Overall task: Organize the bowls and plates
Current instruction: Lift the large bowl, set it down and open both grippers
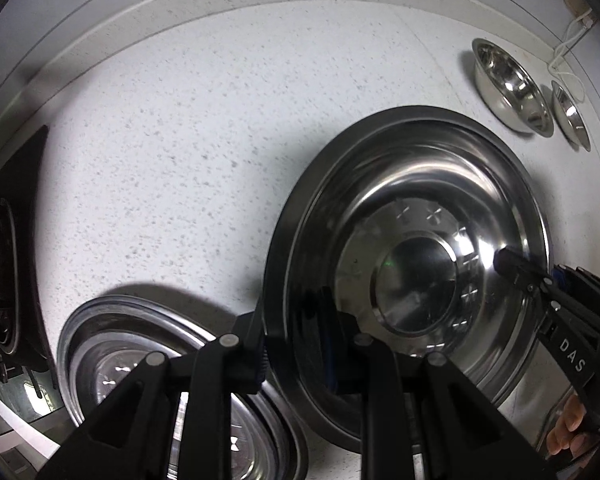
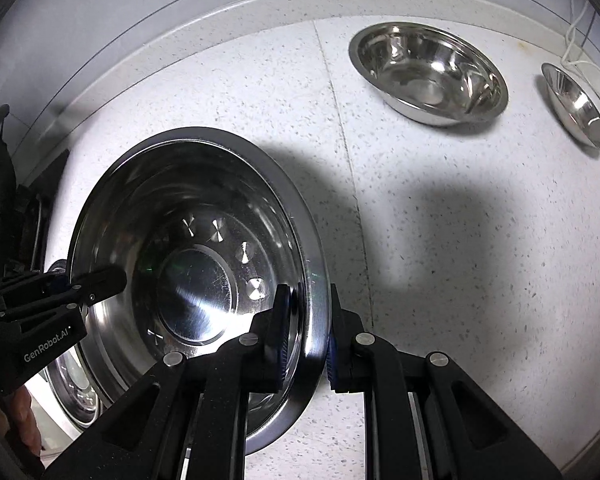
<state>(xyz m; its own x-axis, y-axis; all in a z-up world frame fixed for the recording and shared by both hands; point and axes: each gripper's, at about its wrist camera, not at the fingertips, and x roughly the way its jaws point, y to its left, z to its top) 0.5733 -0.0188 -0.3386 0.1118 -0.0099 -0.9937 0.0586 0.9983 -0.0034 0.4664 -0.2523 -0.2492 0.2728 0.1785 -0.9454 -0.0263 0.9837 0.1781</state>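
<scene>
A large steel plate with a dimpled centre is held between both grippers above the speckled counter. My left gripper is shut on its left rim. My right gripper is shut on its right rim; it also shows at the right of the left wrist view. The left gripper shows at the left of the right wrist view. A second steel plate lies on the counter below and left of the held one.
Two steel bowls stand at the back right: a larger one and a smaller one. A white cable runs along the wall behind them. A dark stove edge lies at the far left.
</scene>
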